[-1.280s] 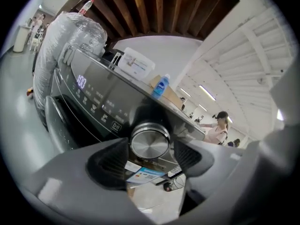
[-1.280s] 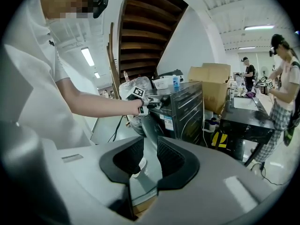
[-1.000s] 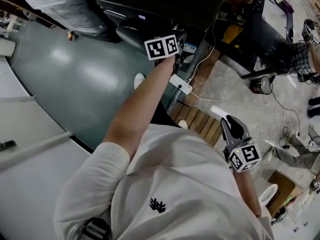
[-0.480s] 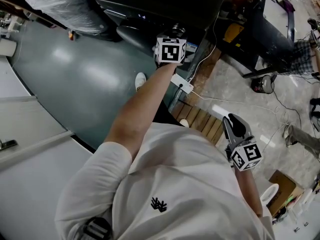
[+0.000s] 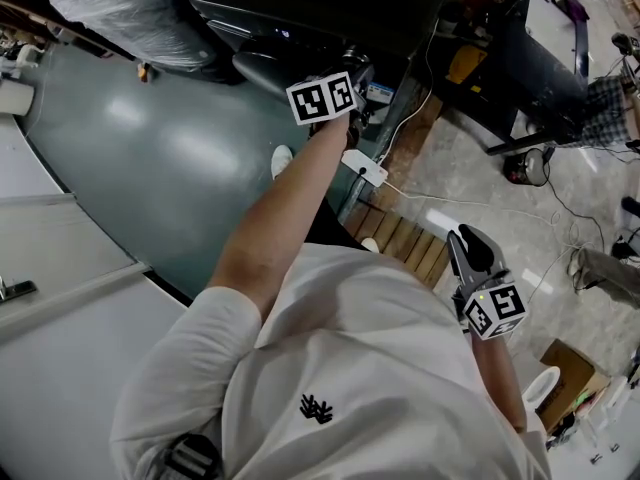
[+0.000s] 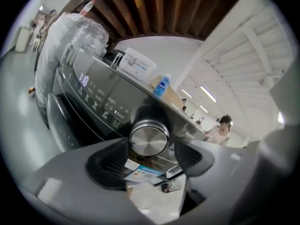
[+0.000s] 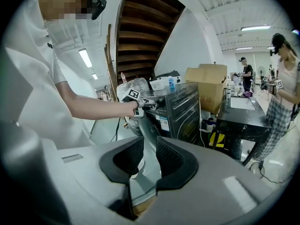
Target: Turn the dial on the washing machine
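Observation:
The washing machine has a dark control panel with a round silver dial. My left gripper is at the dial, one jaw on each side of it. The jaws have just been opening; a thin gap shows at the right pad. In the head view the left gripper reaches out to the machine's front and hides the dial. My right gripper hangs low at the person's right side, away from the machine. Its jaws stand narrowly apart with nothing between them.
A blue bottle and a white box stand on the machine's top. A plastic-wrapped bundle is left of it. A white power strip, cables and a wooden pallet lie on the floor. A cardboard box, black table and person stand right.
In the head view the left gripper's marker cube rolled half a second ago and has rolled back to its earlier tilt. The right gripper has stayed in place.

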The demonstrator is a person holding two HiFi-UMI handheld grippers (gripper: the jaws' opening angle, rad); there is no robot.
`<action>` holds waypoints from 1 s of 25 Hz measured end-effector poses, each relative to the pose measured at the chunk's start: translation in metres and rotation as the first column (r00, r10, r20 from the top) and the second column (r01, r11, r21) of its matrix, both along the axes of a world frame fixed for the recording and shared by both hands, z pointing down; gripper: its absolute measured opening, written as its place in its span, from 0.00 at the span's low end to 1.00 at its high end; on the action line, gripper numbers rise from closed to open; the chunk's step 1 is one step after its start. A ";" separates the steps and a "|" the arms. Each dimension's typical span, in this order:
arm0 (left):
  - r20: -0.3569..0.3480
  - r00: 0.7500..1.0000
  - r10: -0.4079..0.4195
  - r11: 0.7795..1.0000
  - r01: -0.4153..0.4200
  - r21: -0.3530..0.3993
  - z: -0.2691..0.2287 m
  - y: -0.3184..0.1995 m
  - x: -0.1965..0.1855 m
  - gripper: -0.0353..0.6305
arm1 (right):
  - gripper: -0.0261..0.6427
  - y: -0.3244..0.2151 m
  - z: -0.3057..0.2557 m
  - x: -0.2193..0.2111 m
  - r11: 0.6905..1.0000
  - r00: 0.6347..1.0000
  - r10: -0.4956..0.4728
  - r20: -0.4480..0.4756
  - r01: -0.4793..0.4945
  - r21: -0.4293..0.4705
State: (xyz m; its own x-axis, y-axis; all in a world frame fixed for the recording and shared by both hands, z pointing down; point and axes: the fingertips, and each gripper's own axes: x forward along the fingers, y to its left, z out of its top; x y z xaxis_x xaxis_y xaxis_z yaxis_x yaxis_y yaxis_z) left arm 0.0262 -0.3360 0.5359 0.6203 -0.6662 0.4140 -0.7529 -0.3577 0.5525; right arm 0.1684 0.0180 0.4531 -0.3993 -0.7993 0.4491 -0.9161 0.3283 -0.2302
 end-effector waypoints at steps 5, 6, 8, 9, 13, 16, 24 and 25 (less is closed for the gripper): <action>-0.248 0.964 -0.097 0.987 0.062 -0.147 0.003 -0.001 0.001 0.57 | 0.14 -0.001 -0.001 -0.004 1.000 1.000 -0.003 0.001 0.003 0.001; -0.280 0.952 -0.121 0.982 0.073 -0.176 0.005 -0.001 0.000 0.57 | 0.14 -0.001 -0.001 -0.004 1.000 1.000 -0.003 0.000 0.003 0.002; -0.343 0.926 -0.158 0.971 0.082 -0.227 0.009 -0.001 0.000 0.57 | 0.14 0.001 -0.002 -0.004 1.000 1.000 -0.003 0.000 0.003 0.001; -0.374 0.911 -0.173 0.966 0.082 -0.246 0.010 -0.001 0.001 0.57 | 0.14 0.002 -0.001 -0.004 1.000 1.000 -0.002 0.001 0.002 0.000; -0.438 0.874 -0.210 0.955 0.087 -0.285 0.014 -0.003 0.004 0.57 | 0.14 0.006 0.002 -0.002 1.000 1.000 0.006 0.002 -0.006 -0.005; -0.435 0.876 -0.208 0.955 0.085 -0.285 0.014 -0.004 0.004 0.56 | 0.14 0.004 0.000 -0.004 1.000 1.000 0.007 0.001 -0.007 -0.006; -0.267 0.955 -0.129 0.979 0.079 -0.190 0.012 -0.002 0.003 0.53 | 0.14 0.004 -0.002 -0.003 1.000 1.000 0.011 0.002 -0.011 -0.004; -0.239 0.963 -0.122 0.981 0.080 -0.179 0.012 -0.002 0.003 0.53 | 0.14 0.004 -0.004 -0.004 1.000 1.000 0.009 0.000 -0.009 -0.004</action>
